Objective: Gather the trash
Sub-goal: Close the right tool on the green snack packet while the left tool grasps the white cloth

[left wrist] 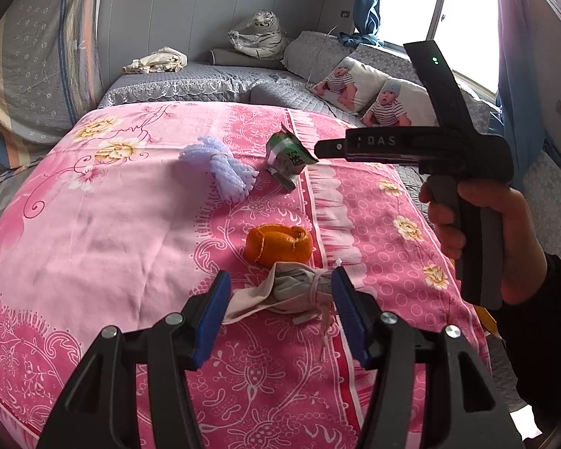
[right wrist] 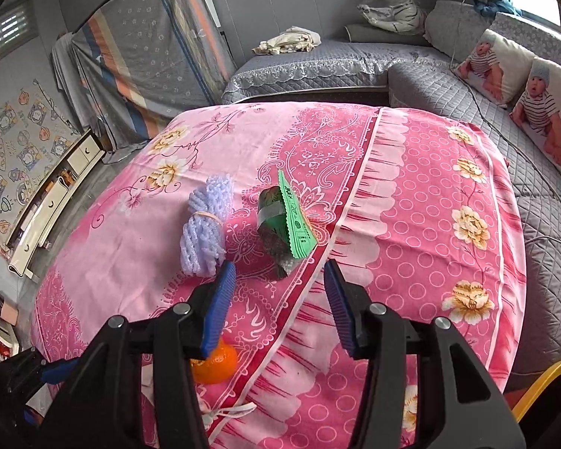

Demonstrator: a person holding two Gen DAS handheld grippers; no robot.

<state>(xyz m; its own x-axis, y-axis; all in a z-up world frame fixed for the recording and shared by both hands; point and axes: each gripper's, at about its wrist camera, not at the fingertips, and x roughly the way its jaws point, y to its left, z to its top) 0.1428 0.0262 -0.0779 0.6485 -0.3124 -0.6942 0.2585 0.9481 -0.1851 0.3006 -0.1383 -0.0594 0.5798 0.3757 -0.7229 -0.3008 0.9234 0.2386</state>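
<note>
Trash lies on a table under a pink floral cloth [left wrist: 104, 217]. A crumpled beige face mask [left wrist: 288, 292] lies between the open fingers of my left gripper [left wrist: 280, 301]. An orange peel [left wrist: 278, 249] sits just beyond it. Farther off lie a lilac foam fruit net [left wrist: 224, 172] and a green snack wrapper [left wrist: 286, 157]. My right gripper [right wrist: 278, 299] is open and empty, hovering short of the wrapper [right wrist: 284, 224], with the net [right wrist: 205, 224] to its left and the peel [right wrist: 215, 364] below its left finger. The right gripper's body [left wrist: 411, 146] shows in the left wrist view.
A grey quilted sofa [right wrist: 318, 67] wraps the far and right sides, with baby-print pillows [right wrist: 535, 112], a toy tiger [right wrist: 392, 7] and a bundle of cloth [right wrist: 288, 43]. A yellow rim [right wrist: 542, 385] shows at the lower right. A low cabinet [right wrist: 52, 202] stands on the left.
</note>
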